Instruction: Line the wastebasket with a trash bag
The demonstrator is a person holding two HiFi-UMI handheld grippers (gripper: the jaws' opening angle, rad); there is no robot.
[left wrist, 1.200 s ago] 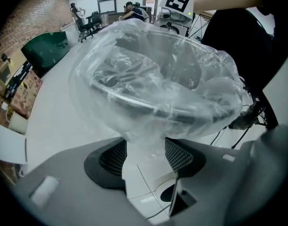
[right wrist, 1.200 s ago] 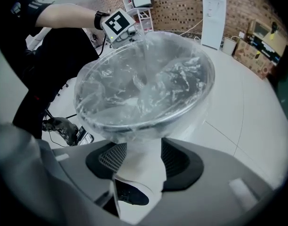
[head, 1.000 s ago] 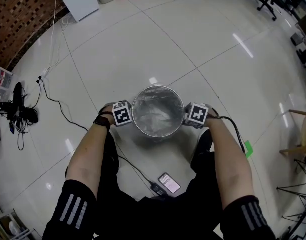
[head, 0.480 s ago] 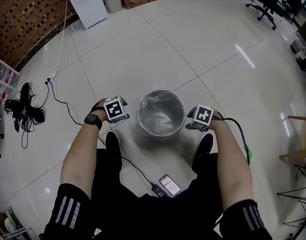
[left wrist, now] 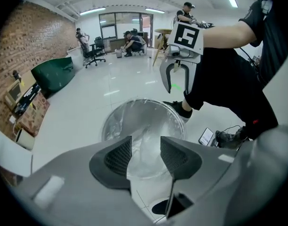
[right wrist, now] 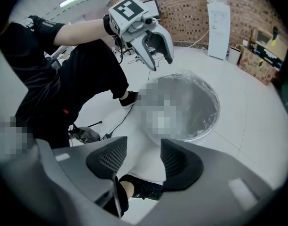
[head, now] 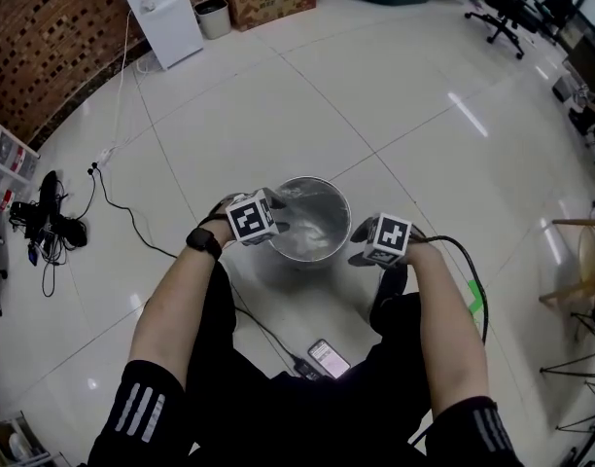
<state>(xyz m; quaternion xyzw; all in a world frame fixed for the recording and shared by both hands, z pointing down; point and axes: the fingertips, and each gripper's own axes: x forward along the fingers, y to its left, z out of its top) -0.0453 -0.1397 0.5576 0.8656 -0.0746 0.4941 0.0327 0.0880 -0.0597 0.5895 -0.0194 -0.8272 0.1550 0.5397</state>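
Bin (head: 307, 267) on floor (head: 278, 95), clear bag (head: 317, 224) inside. Left hand-held gripper (left wrist: 145, 157) over bin's left edge, jaws apart, just been closing a bit, nothing between. Right hand-held gripper (right wrist: 143, 157) beside bin, jaws apart too, empty.

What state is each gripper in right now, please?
Left gripper: open, jaws have just been closing partway, nothing between them.
Right gripper: open, empty.

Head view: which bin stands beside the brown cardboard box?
The small grey bin by the white appliance; the shiny round metal wastebasket stands at the person's feet.
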